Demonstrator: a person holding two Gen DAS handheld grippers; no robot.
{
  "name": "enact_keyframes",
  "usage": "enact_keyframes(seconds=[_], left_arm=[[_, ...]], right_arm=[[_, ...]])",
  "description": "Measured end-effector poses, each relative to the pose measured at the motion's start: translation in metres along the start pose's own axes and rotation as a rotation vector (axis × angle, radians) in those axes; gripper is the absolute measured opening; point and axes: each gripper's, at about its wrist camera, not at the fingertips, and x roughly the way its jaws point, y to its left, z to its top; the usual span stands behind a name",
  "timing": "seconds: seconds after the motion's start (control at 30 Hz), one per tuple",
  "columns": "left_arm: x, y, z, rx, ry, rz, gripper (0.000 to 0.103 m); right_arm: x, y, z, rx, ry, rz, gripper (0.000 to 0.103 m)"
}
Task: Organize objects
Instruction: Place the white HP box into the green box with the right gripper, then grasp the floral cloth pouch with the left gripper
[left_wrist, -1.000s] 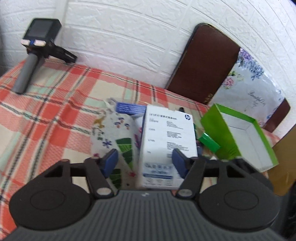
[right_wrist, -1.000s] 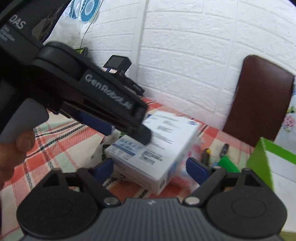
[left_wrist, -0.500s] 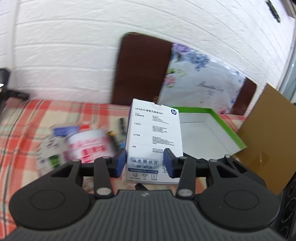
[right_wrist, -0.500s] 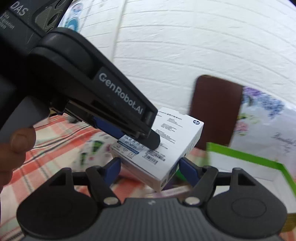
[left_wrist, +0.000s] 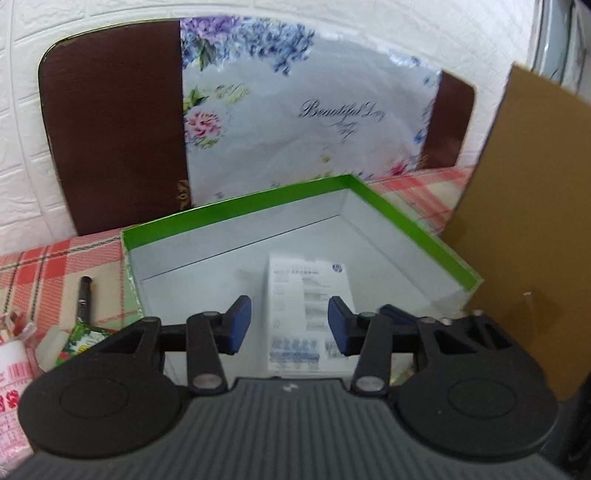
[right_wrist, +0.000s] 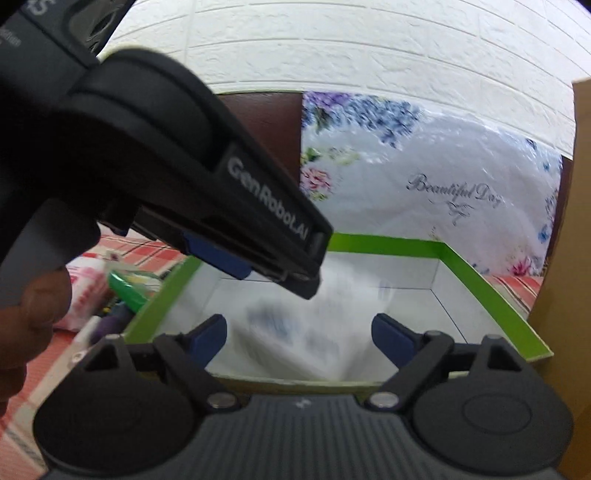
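Observation:
A white HP carton (left_wrist: 308, 295) lies in the open green-rimmed white box (left_wrist: 236, 210), slightly blurred. My left gripper (left_wrist: 290, 323) hovers over it with its jaws narrowly apart. Bare box floor shows between the left pad and the carton, so the pads are not pressing on it. In the right wrist view the same carton (right_wrist: 291, 332) is a blurred white shape on the floor of the green-rimmed box (right_wrist: 388, 243). My right gripper (right_wrist: 299, 336) straddles it with jaws opening wide, pads clear of it. One of the left gripper's fingers (right_wrist: 258, 206) reaches in from the upper left.
Left of the box lie a black pen (left_wrist: 84, 295), a green packet (left_wrist: 83, 338) and a white-and-red container (left_wrist: 11, 369) on the checked cloth. A cardboard sheet (left_wrist: 517, 221) stands right of the box. A floral bag (left_wrist: 303, 122) and a brown chair back (left_wrist: 110, 129) stand behind. A hand (right_wrist: 22, 317) grips the left handle.
Both grippers swung right from the pile to above the green-rimmed box, carrying the HP carton. The carton has left their grip and lies in the box. The right jaws stand wider.

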Motion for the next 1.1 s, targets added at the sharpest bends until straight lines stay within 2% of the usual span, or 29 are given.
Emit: enact_keyframes(seconds=[0.1, 0.4, 0.63, 0.77, 0.97, 1.1], left_arm=[[-0.006, 0.005, -0.004, -0.006, 0.004, 0.026, 0.049], [-0.063, 0.001, -0.025, 0.033, -0.024, 0.201, 0.057], [-0.093, 0.018, -0.056, -0.008, 0.030, 0.237, 0.058], [-0.108, 0.039, -0.075, -0.047, 0.042, 0.278, 0.058], [-0.132, 0.094, -0.109, -0.155, 0.059, 0.340, 0.058], [-0.147, 0.138, -0.135, -0.245, 0.074, 0.382, 0.058]], right_arm=[[-0.010, -0.007, -0.009, 0.043, -0.022, -0.001, 0.089], [-0.053, -0.008, -0.013, 0.127, -0.082, 0.008, 0.089], [-0.082, 0.014, -0.014, 0.115, -0.077, 0.069, 0.089], [-0.091, 0.035, -0.012, 0.087, -0.069, 0.130, 0.088], [-0.088, 0.083, -0.013, -0.027, -0.029, 0.235, 0.081], [-0.078, 0.114, -0.016, -0.089, 0.032, 0.314, 0.064]])
